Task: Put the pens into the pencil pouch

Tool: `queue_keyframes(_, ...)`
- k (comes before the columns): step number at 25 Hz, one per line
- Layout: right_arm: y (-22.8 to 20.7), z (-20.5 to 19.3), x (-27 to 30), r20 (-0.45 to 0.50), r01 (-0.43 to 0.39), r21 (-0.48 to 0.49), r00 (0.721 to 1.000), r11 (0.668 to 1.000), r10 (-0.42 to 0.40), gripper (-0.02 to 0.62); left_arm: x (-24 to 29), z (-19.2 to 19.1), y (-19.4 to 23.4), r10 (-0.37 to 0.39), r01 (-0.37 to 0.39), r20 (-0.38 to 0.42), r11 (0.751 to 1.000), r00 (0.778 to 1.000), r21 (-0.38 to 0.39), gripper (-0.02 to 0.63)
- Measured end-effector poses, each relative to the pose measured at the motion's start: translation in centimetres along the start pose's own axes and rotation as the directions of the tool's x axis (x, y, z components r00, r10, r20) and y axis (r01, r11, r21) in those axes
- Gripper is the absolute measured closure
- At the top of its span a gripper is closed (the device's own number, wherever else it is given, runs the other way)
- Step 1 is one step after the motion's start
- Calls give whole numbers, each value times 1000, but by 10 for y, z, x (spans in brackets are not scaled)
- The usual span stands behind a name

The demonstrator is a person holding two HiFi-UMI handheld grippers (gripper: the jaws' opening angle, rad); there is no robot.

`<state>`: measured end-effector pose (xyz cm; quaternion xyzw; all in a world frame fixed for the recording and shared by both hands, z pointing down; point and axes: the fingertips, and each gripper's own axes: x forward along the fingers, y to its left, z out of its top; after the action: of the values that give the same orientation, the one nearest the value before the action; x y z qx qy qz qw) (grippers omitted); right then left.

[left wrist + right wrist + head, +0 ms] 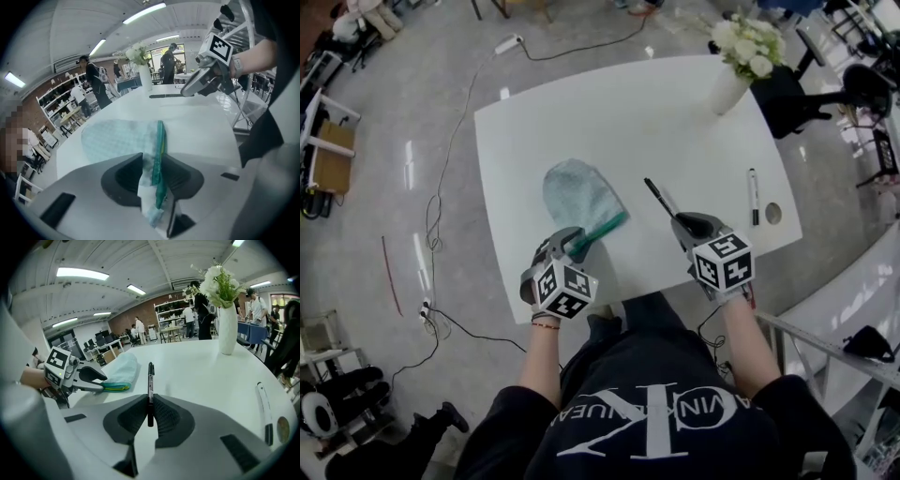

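Observation:
A light teal pencil pouch (581, 197) with a green zipper edge lies flat on the white table (581, 112). My left gripper (579, 242) is at its near end, and in the left gripper view the zipper edge (159, 159) sits pinched between the pads. My right gripper (680, 223) is shut on a black pen (659, 197), which sticks out forward from the jaws (150, 380) above the table, to the right of the pouch (119, 371). A second pen (753, 195) lies on the table further right.
A white vase (729, 86) with white flowers stands at the table's far right corner. A round hole (772, 214) is in the tabletop beside the second pen. Cables run over the floor to the left. People stand in the room beyond.

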<state>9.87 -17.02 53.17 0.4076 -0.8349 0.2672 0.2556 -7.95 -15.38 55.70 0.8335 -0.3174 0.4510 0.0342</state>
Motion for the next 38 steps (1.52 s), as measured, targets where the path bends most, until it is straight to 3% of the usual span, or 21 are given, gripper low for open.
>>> queue_keyframes(9, 33, -2, -5, 4, -64, -45, 998, 997, 64, 548, -6, 10, 14, -13, 30, 100, 986, 995, -167, 549)
queue_keyframes(19, 83, -7, 2, -54, -186, -123, 982, 975, 181, 546, -13, 22, 32, 33, 41, 195, 932, 980, -360, 554)
queue_keyframes(38, 94, -18, 36, -197, -193, -138, 967, 972, 164, 546, -20, 45, 21, 14, 83, 277, 938, 961, -337, 555)
